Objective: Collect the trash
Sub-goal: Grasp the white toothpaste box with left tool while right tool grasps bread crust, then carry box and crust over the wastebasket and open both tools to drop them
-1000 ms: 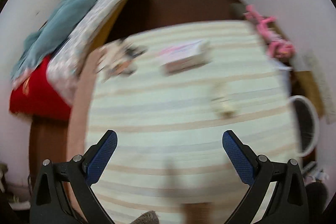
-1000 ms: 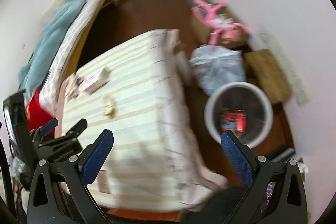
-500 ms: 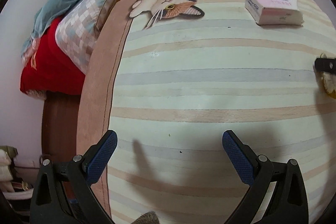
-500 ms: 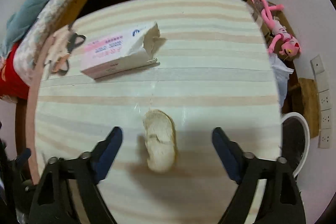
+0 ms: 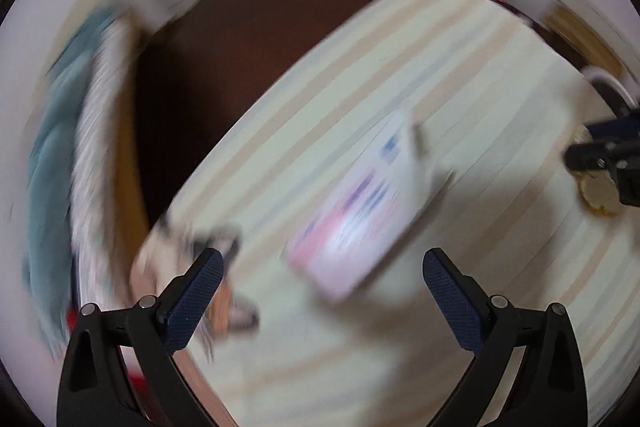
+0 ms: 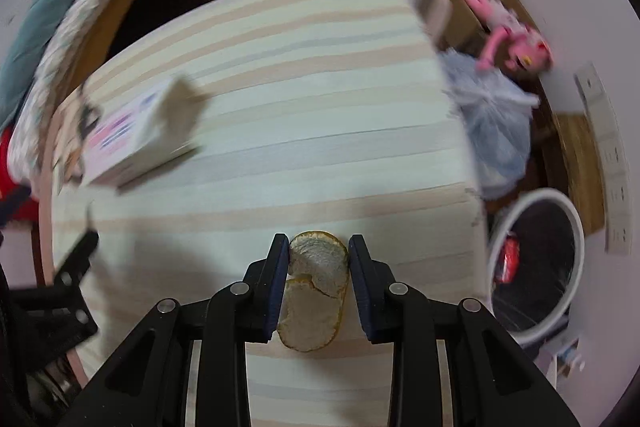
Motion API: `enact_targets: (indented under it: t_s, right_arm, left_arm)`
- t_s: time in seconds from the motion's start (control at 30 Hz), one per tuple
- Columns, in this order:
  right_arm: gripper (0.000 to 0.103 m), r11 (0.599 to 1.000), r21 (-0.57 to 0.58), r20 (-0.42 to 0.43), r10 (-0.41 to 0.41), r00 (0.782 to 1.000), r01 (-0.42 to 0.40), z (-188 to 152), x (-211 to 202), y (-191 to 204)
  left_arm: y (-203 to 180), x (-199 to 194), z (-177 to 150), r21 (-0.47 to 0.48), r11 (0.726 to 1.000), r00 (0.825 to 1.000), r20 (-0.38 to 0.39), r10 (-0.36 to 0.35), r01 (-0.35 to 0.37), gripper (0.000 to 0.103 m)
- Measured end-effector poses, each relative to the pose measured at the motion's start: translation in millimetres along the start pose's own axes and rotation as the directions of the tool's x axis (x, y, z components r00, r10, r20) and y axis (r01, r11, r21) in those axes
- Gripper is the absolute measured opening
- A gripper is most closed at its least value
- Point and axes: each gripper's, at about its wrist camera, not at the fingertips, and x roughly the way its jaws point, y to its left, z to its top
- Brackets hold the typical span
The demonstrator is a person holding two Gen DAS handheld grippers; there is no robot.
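A piece of peel (image 6: 316,291) is seen lying on the striped cloth (image 6: 280,75) that covers the table. It is pale on the inside, with a thin yellow edge. The peel is used here as the landmark. The right gripper (image 6: 318,255) is pointed down over the peel, and the peel is caught between its two blue pads (image 6: 278,283). The jaws are closing, and the pads are seen right against both sides of the peel. A pink and white box (image 6: 136,135) with one torn end is found far to the left of the peel and a bit behind it, lying flat on the cloth. A white bin (image 6: 536,263) is seen on the floor to the right of the peel, past the edge of the table, with something red (image 6: 506,259) inside it. A pale blue bag (image 6: 496,123) is seen behind the bin, and a pink toy (image 6: 500,19) is seen farther back by the wall. The left gripper (image 5: 320,283) is held well to the left of the peel, near the box, with its jaws wide apart and nothing between them. The left view is very blurred. In it the peel (image 5: 598,191) is seen at the right edge, partly hidden by the right gripper.
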Motion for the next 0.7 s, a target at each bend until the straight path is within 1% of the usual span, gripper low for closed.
enact_targets:
  t_s: [0.03,0.07,0.1,0.13,0.17,0.2,0.23,0.27,0.3,0.37,0.43,0.47,0.5,0.53,0.57,0.6,0.63,0.67,0.7]
  right_arm:
    - [0.033,1.0,0.003,-0.007,0.015,1.0,-0.015,5.8,-1.2,-3.9]
    - [0.033,1.0,0.01,-0.02,0.022,1.0,-0.021,11.1,-1.2,-6.9]
    - [0.034,1.0,0.015,-0.035,0.027,0.999,-0.026,15.0,-0.7,-9.3]
    - [0.039,0.999,0.019,-0.043,0.033,0.999,-0.032,17.3,-0.2,-9.7]
    - [0.051,0.999,0.029,-0.049,0.04,0.998,-0.039,18.2,0.1,-11.3]
    - [0.058,0.998,0.042,-0.045,0.045,0.998,-0.043,18.2,-1.7,-14.0]
    - [0.064,0.998,0.048,-0.038,0.05,0.998,-0.048,19.6,-3.4,-14.8]
    - [0.064,0.997,0.051,-0.03,0.064,0.998,-0.062,19.3,-5.0,-15.9]
    - [0.064,0.996,0.052,-0.028,0.071,0.997,-0.07,20.5,-5.2,-14.8]
    - [0.064,0.995,0.045,-0.016,0.084,0.996,-0.084,19.4,-5.3,-15.2]
    - [0.064,0.996,0.031,0.006,0.082,0.997,-0.082,17.0,-7.4,-9.1]
    - [0.064,0.997,0.026,0.014,0.076,0.997,-0.077,15.8,-6.0,-7.1]
    - [0.064,0.997,0.019,0.019,0.077,0.997,-0.078,14.1,-4.4,-4.7]
    - [0.064,0.997,0.015,0.021,0.075,0.997,-0.075,11.9,-4.0,-1.3]
    - [0.064,0.998,0.006,0.027,0.064,0.998,-0.064,10.5,-2.9,1.1]
    - [0.064,0.999,-0.01,0.04,0.048,0.998,-0.047,8.6,-2.7,4.3]
    - [0.064,0.999,-0.02,0.049,0.033,0.998,-0.032,7.5,-2.5,7.0]
    - [0.063,0.999,-0.03,0.056,0.017,0.998,-0.015,6.4,-2.5,10.0]
    - [0.062,0.999,-0.039,0.065,-0.008,0.998,0.011,5.2,-2.4,13.5]
  left_arm:
    - [-2.2,6.1,5.3,0.038,0.998,0.999,-0.02,-0.048,0.049,0.102]
    - [-3.1,14.6,9.1,0.056,0.993,0.993,-0.053,-0.102,0.105,0.102]
    - [-3.0,23.0,12.5,0.062,0.988,0.988,-0.079,-0.135,0.14,0.102]
    - [-2.6,28.8,14.6,0.065,0.987,0.986,-0.093,-0.141,0.147,0.102]
    - [-2.0,33.5,15.6,0.064,0.987,0.985,-0.101,-0.139,0.146,0.101]
    - [0.5,37.8,15.2,0.049,0.987,0.983,-0.105,-0.148,0.154,0.101]
    - [3.6,36.9,14.1,0.025,0.985,0.981,-0.096,-0.168,0.171,0.095]
    - [7.0,34.6,13.0,-0.004,0.98,0.976,-0.081,-0.201,0.201,0.072]
    - [11.4,31.1,11.1,-0.044,0.972,0.97,-0.065,-0.233,0.231,0.057]
    - [19.1,28.1,3.0,-0.127,0.967,0.972,-0.059,-0.228,0.219,0.047]
    - [23.2,26.8,-7.2,-0.213,0.957,0.974,-0.067,-0.214,0.196,0.047]
    - [27.3,28.2,-13.6,-0.266,0.948,0.975,-0.084,-0.205,0.176,0.047]
    - [33.0,27.8,-24.4,-0.361,0.919,0.972,-0.106,-0.21,0.159,0.047]
    - [35.6,25.7,-30.8,-0.42,0.892,0.969,-0.102,-0.227,0.165,0.047]
    - [39.8,22.1,-41.4,-0.491,0.854,0.968,-0.081,-0.239,0.17,0.047]
    - [41.7,18.6,-51.0,-0.541,0.827,0.972,-0.07,-0.226,0.154,0.047]
    - [42.1,15.7,-58.6,-0.567,0.811,0.974,-0.063,-0.219,0.146,0.047]
    - [42.1,13.2,-67.5,-0.602,0.787,0.977,-0.055,-0.206,0.132,0.047]
    - [41.2,12.1,-74.3,-0.626,0.769,0.979,-0.046,-0.2,0.127,0.047]
